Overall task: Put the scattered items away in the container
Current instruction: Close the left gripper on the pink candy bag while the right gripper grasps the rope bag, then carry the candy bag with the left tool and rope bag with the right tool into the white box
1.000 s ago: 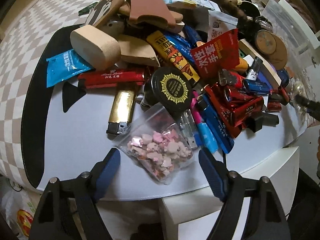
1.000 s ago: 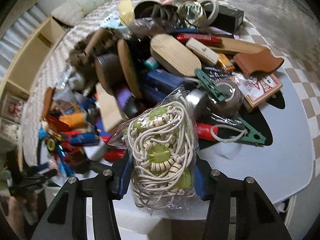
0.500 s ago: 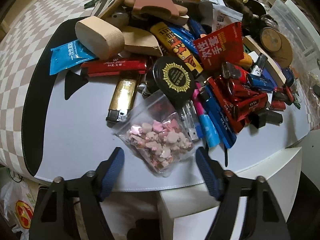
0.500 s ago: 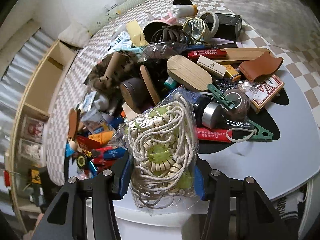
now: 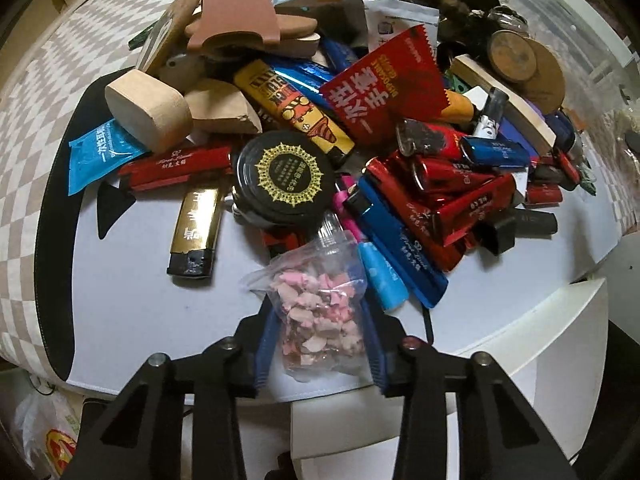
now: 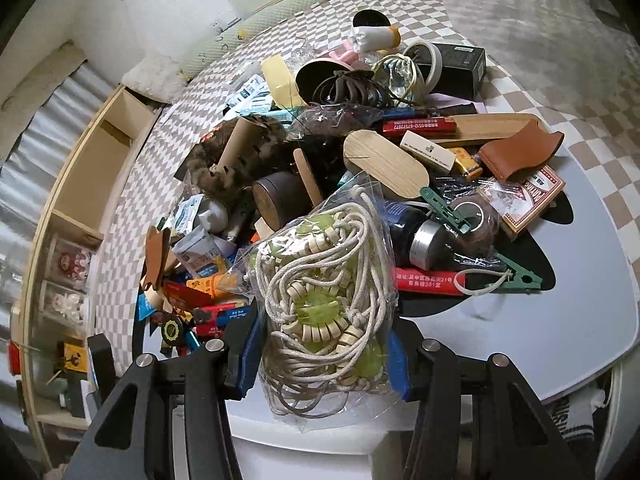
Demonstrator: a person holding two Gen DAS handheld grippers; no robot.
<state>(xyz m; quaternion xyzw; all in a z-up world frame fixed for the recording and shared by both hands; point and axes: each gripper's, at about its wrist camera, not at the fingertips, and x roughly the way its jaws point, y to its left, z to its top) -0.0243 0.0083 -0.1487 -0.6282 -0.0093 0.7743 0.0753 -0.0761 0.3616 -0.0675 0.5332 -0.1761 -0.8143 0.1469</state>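
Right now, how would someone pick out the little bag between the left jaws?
Find the heap on the grey table, then its near edge below the round black lid. There lies the clear bag of pink pieces, the only pink-filled pouch.

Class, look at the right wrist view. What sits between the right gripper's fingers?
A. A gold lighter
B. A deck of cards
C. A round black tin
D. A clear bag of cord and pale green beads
D: the bag of cord fills the gap of the right gripper, both blue pads against its sides.
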